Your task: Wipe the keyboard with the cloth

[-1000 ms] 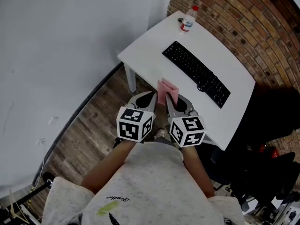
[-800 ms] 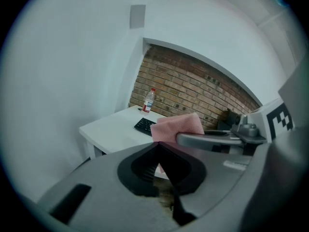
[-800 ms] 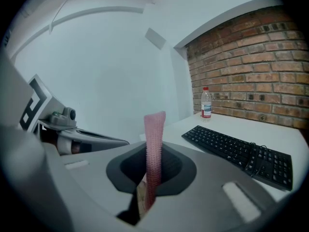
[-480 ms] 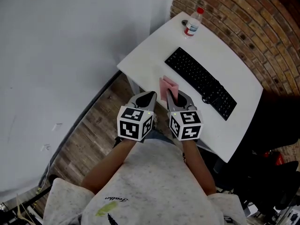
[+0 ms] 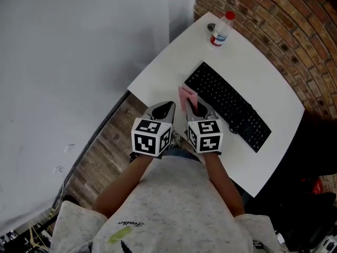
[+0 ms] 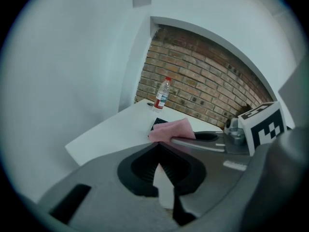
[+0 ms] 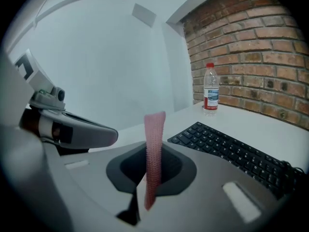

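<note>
A plain grey wall (image 5: 79,46) filled the left side, with a strip of wooden floor (image 5: 105,152) running along its foot. My left gripper (image 5: 166,107) hung over the near edge of the white counter (image 5: 168,67). Its fingers were closed tip to tip and had nothing between them. Its marker cube faced up at me, level with the one on the other gripper.

Just beside it, on the right, was my right gripper (image 5: 192,104). Its fingers were clamped on the pink cloth (image 5: 187,96). The cloth stood upright and edge-on in the right gripper view, with its free end sticking up past the fingertips. From the head view, the cloth sat at the nearer end of the black keyboard (image 5: 227,105). It lay just to the left of the first keys rather than across them, and I could not tell whether it touched the keyboard.

The keyboard lay flat on the counter, running slantwise away to the right. At the counter's far corner, well apart from the cloth, a clear water bottle (image 5: 221,29) with a red cap stood upright. A brick wall (image 5: 274,20) closed off the right side behind the counter.
</note>
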